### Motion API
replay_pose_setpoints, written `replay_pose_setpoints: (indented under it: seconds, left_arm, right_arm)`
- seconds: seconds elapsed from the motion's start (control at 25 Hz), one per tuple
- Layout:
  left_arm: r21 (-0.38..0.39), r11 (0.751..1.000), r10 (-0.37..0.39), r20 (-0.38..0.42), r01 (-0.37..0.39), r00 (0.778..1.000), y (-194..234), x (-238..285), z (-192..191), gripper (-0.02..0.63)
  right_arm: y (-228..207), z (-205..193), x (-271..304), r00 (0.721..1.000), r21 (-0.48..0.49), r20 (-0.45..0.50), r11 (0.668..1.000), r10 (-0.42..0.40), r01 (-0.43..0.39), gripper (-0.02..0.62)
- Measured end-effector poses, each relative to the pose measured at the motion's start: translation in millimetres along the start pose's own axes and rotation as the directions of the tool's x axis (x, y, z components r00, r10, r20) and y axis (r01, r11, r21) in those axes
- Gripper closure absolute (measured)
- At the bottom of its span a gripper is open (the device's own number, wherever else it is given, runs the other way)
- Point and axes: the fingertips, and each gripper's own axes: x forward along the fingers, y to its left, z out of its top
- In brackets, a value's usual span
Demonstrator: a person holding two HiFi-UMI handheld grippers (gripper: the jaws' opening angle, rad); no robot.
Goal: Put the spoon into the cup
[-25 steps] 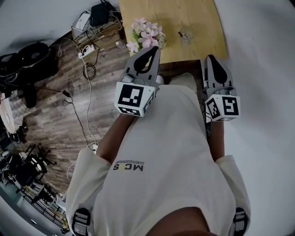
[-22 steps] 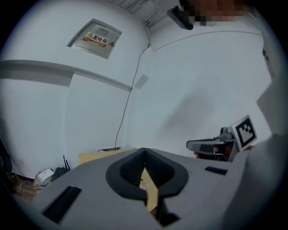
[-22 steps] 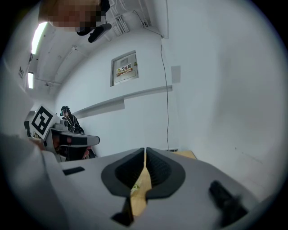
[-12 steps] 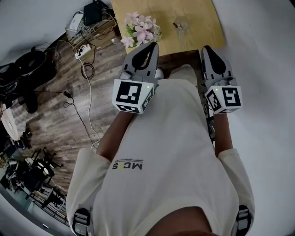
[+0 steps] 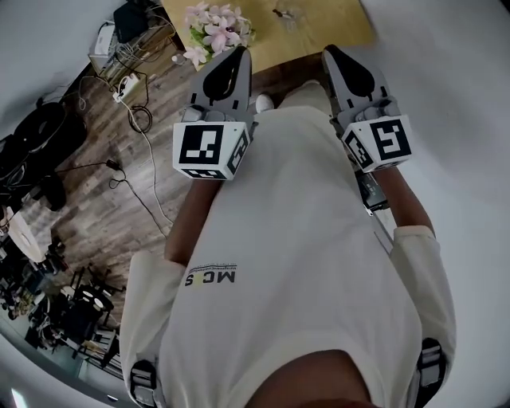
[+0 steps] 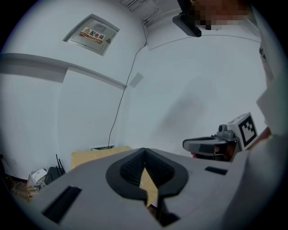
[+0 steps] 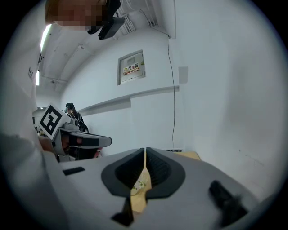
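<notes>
Cup point(image 5: 287, 13) is a tiny clear thing on the wood table point(image 5: 339, 28) at the top edge of the head view, and the spoon can't be told apart from it there. Neither gripper view shows the cup. Left gripper point(image 5: 236, 52) and right gripper point(image 5: 330, 51) are held out side by side, short of the table and well apart from the cup. In its own view each has jaws pressed together with nothing between. Flowers point(image 5: 213, 22) sit at the table's left corner, just ahead of the left gripper. Only the gripper views show the white wall and wall panel point(image 7: 132, 67). Only the head view shows the plank floor point(image 5: 103, 191). Since a second ago, table, flowers and cup have slid up-left in the head view. The jaws are unchanged.
</notes>
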Motion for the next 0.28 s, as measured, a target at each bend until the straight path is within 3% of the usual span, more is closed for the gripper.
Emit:
replay_pose_setpoints:
  seconds: [0.12,0.28]
  left_arm:
    - [-0.007,1.0,0.003,-0.003,-0.003,1.0,1.3,0.1,-1.9,0.594]
    - [-0.008,1.0,-0.017,-0.014,0.017,1.0,-6.3,1.1,-4.1,0.594]
  right_arm:
    - [5.8,-0.6,3.6,1.0,-0.013,-0.006,1.0,0.007,-0.007,0.561]
    - [2.0,-1.9,-1.4,0.999,-0.051,-0.005,0.998,-0.046,0.046,0.562]
